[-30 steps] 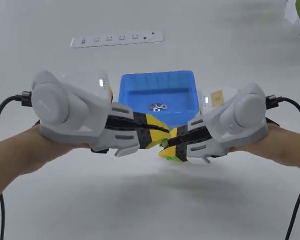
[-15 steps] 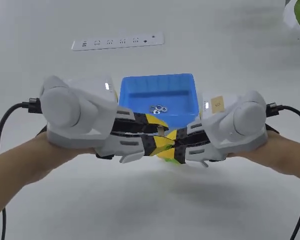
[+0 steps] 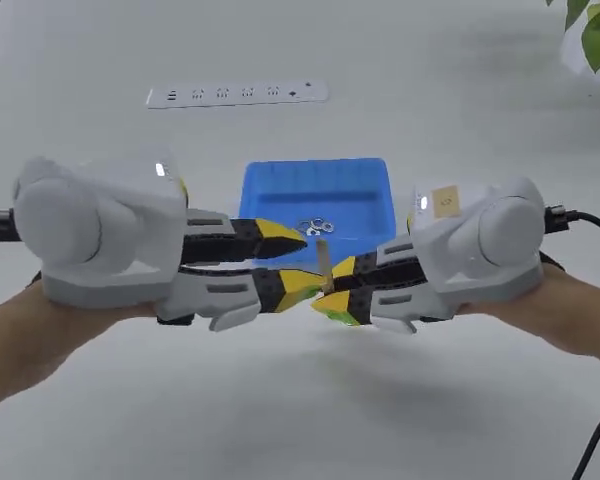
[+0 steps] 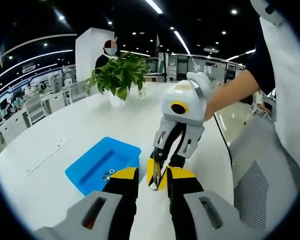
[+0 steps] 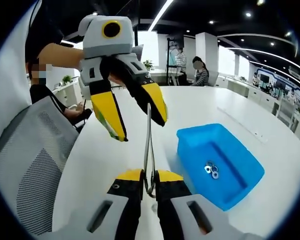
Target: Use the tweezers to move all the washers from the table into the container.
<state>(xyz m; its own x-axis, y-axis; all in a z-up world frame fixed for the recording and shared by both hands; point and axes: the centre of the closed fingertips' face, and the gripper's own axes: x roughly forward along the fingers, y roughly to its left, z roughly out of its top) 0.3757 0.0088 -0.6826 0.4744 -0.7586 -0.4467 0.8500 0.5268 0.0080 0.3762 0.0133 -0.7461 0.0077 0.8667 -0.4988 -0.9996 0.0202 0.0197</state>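
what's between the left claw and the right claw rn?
The tweezers: gripped in the right claw, pointing up between the open jaws of the left claw. Clearest in the right gripper view.

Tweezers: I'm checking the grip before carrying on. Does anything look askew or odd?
Nothing stands out. The tweezers stand straight, clamped in the right gripper, with the open left gripper near their tips. The washers lie in the blue container.
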